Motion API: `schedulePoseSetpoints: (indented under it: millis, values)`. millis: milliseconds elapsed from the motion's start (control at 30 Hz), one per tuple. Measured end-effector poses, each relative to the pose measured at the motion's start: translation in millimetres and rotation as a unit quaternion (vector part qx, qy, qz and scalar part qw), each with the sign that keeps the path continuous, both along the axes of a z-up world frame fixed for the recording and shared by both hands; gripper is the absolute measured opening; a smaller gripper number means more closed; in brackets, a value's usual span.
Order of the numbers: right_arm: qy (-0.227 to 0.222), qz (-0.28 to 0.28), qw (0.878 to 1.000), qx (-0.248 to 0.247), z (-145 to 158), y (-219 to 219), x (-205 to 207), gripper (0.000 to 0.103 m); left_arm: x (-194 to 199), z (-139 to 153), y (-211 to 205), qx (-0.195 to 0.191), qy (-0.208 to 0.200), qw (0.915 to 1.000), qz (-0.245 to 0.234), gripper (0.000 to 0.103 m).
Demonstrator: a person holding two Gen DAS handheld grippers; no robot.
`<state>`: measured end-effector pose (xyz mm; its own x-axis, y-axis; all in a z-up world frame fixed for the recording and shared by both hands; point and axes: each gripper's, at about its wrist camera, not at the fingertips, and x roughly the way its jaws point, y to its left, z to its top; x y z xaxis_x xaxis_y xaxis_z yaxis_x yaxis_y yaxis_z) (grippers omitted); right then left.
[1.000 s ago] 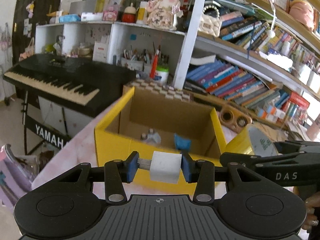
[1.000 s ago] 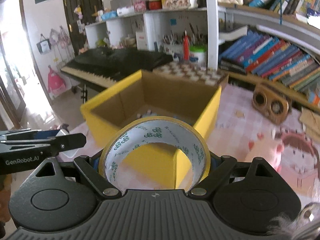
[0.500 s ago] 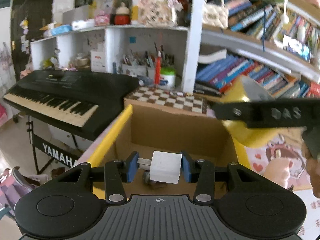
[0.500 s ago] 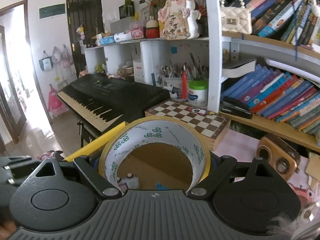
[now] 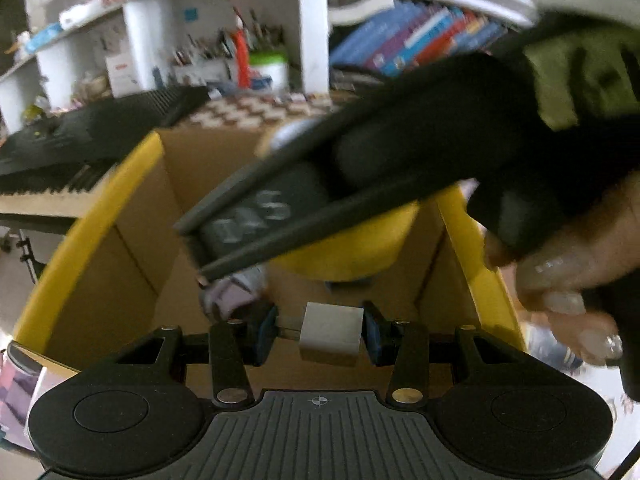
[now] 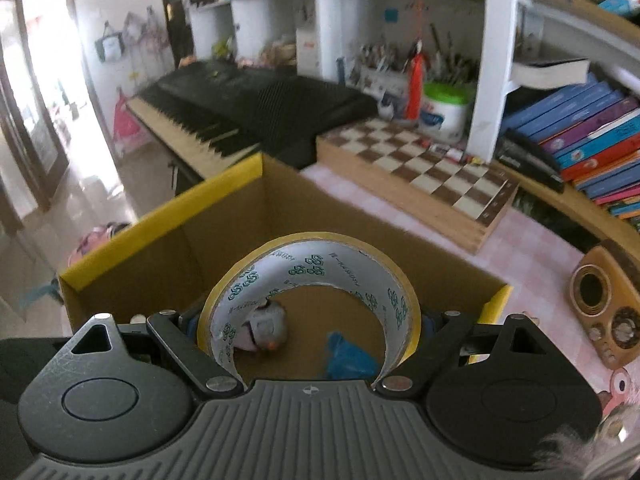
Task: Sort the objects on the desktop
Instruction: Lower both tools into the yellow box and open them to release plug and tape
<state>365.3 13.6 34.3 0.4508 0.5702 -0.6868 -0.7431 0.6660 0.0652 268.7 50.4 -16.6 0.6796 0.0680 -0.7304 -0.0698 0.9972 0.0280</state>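
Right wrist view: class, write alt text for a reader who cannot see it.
The right gripper holds a roll of yellow tape over an open yellow cardboard box with small items at the bottom. A chessboard, a black keyboard and shelves of books stand behind.

White block (image 5: 330,334): pale cube with squared edges, clamped between two blue pads, a short clear stub on its left side; it hung over the open box.
Tape roll (image 6: 310,276): wide roll with yellow outer edge and white printed inner core, standing on edge, clamped by its sides above the box interior.
Box (image 6: 160,220): open cardboard carton with yellow rim, upright on the pink desk.
Box contents: small pale rounded toy (image 6: 264,326) and a blue item (image 6: 348,356) lay on the floor.
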Motion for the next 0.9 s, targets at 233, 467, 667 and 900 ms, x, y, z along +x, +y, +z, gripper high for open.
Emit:
schedulePoseSetpoints:
  millis: [233, 467, 667, 900]
  values:
    - [0.019, 0.02, 0.999, -0.03, -14, 8, 8, 0.09, 2, -3, 2, -0.011, 0.016, 0.9998, -0.007, 0.043]
    - [0.029, 0.033, 0.998, -0.05, -19, 14, 14, 0.09, -6, 1, 0, -0.017, -0.003, 0.9998, -0.013, 0.049]
    - [0.032, 0.037, 0.997, -0.055, -19, 16, 16, 0.09, -27, 13, 1, 0.001, -0.042, 0.9991, 0.001, 0.066]
    - [0.03, 0.028, 0.996, -0.074, -14, 29, 25, 0.09, -58, 33, 14, -0.002, -0.077, 0.9962, 0.041, 0.073]
